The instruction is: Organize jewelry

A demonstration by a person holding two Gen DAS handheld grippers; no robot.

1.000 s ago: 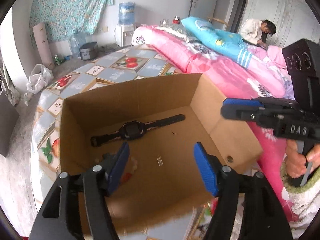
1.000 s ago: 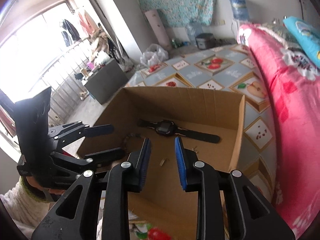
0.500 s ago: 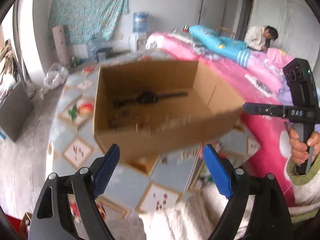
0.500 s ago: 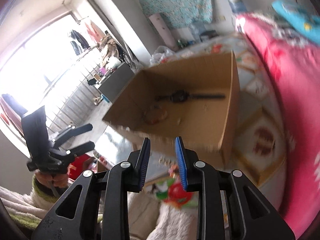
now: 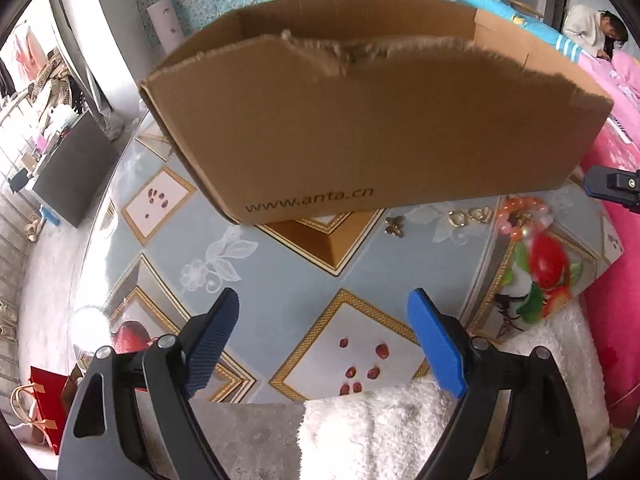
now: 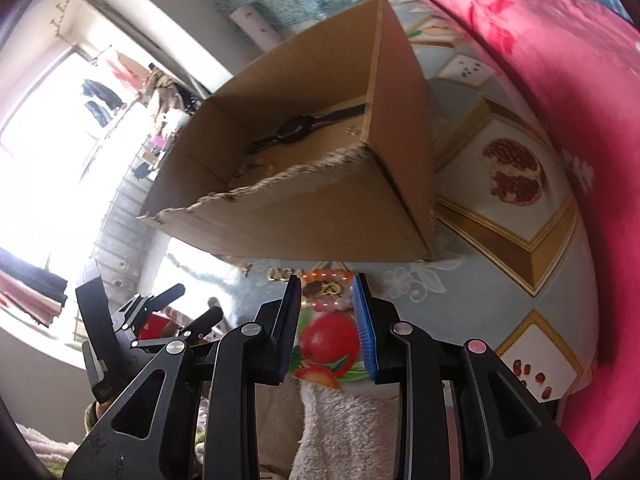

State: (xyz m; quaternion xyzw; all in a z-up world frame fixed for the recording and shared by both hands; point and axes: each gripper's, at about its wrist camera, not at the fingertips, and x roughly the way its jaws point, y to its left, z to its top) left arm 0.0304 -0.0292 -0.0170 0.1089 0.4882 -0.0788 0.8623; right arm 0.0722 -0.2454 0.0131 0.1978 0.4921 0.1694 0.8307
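A brown cardboard box (image 5: 360,120) with a torn front rim stands on the patterned table (image 5: 280,272). A black watch (image 6: 298,128) lies inside it. In front of the box lie a butterfly charm (image 5: 394,226), gold earrings (image 5: 466,216) and an orange and pink bead bracelet (image 5: 524,216). My left gripper (image 5: 322,312) hangs wide open over the near part of the table, with nothing between its fingers. My right gripper (image 6: 327,292) is open by a narrow gap. The bead bracelet (image 6: 328,284) shows just past its fingertips, and no pad presses on it. The left gripper (image 6: 192,306) also appears in the right wrist view.
Pink bedding (image 6: 560,80) borders the table on the right. A white fluffy sleeve (image 5: 380,432) lies at the near edge. A grey cabinet (image 5: 76,168) and a red bag (image 5: 44,396) stand on the floor to the left. A person (image 5: 592,28) sits on the bed far back.
Both grippers drew back from over the box and sank toward the table's near edge. The left jaws opened wider. The loose jewelry in front of the box came into view.
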